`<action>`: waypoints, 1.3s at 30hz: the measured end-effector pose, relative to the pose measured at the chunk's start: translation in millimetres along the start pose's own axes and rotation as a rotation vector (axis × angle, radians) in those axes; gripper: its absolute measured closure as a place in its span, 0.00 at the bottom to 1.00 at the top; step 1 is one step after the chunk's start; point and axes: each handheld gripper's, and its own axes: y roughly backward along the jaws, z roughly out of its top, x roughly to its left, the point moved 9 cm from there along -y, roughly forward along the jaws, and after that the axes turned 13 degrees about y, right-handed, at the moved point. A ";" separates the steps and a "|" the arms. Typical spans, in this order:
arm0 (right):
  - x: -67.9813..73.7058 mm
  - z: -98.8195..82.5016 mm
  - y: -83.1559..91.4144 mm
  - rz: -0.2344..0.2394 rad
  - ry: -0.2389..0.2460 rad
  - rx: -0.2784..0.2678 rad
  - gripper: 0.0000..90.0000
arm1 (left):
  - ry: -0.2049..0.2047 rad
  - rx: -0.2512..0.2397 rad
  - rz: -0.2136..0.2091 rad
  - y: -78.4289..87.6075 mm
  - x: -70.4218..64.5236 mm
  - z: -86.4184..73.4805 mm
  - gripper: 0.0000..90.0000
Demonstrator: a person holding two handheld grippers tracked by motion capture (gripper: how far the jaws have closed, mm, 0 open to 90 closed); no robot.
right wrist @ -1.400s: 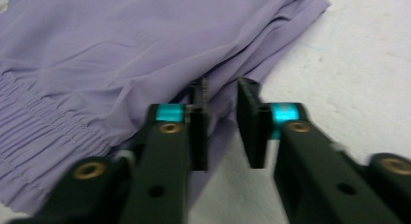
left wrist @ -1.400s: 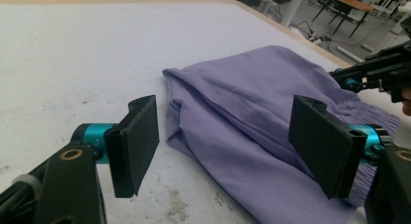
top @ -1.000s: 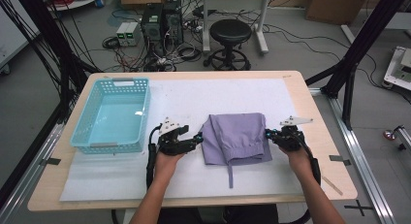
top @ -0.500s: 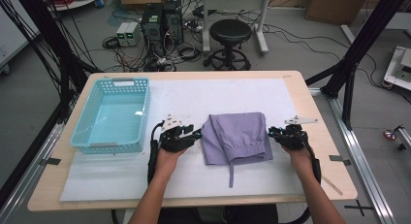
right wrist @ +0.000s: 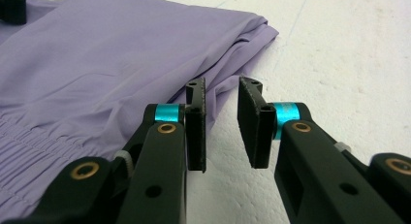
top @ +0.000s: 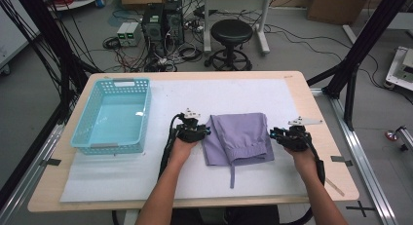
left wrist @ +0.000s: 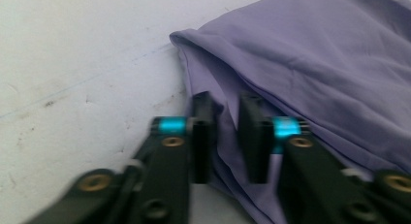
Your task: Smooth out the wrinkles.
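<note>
A folded purple garment (top: 241,137) with an elastic waistband and a drawstring lies flat on the white mat (top: 243,96). My left gripper (top: 206,132) is at its left edge. In the left gripper view its jaws (left wrist: 225,132) have just been closing, and a fold of the garment (left wrist: 329,64) is pinched between the pads. My right gripper (top: 272,135) is at the garment's right edge. Its jaws (right wrist: 220,122) have just been opening and now stand a little apart over bare mat, with the garment's (right wrist: 97,64) edge just beyond the left pad.
A light blue plastic basket (top: 109,148) stands on the table's left side, with nothing in it. The mat covers most of the wooden tabletop. Beyond the far edge are a black stool (top: 233,30), computer cases and cables on the floor.
The left hand slid right to the garment's edge and its jaws closed there. The right gripper's jaws parted at the right edge, and that hand stayed in place.
</note>
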 end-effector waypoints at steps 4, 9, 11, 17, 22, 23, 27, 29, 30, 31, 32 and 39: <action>-0.7 -0.5 0.6 0.001 -0.003 0.000 0.80 | -0.003 0.009 0.014 -0.4 2.0 -1.2 0.99; -0.4 -0.8 1.2 0.003 -0.006 0.001 0.80 | 0.033 -0.025 0.048 -0.9 7.5 2.9 0.99; -0.1 -1.0 1.1 0.003 -0.006 0.002 0.80 | 0.044 -0.016 0.056 -2.8 9.3 1.8 0.99; -1.8 -2.1 1.1 -0.001 -0.014 0.003 0.77 | 0.064 -0.021 0.082 0.9 12.3 2.2 0.76; -12.4 -0.7 0.8 -0.037 -0.033 -0.011 0.75 | 0.061 -0.079 0.061 16.2 10.5 10.6 0.64; -15.2 -0.2 -0.1 -0.036 -0.039 -0.011 0.78 | 0.062 -0.093 0.045 18.5 8.7 12.7 0.64; -21.9 7.8 -12.5 -0.007 -0.039 -0.008 0.78 | 0.056 -0.114 0.013 23.0 5.8 15.4 0.64; -27.0 16.0 -18.7 -0.007 -0.058 -0.013 0.77 | 0.055 -0.106 0.013 22.9 6.5 12.9 0.66; -29.4 20.1 -22.1 -0.008 -0.066 -0.006 0.77 | 0.056 -0.103 0.013 22.3 6.6 11.4 0.67; -31.7 24.0 -25.7 -0.013 -0.066 0.000 0.77 | 0.053 -0.095 0.012 21.7 6.4 9.0 0.69; -32.1 28.0 -29.6 -0.005 -0.071 0.002 0.77 | 0.048 -0.093 0.015 21.0 6.1 6.7 0.71; -27.9 22.7 -61.5 0.014 -0.064 0.094 0.90 | 0.049 -0.096 0.018 25.4 8.7 2.7 0.80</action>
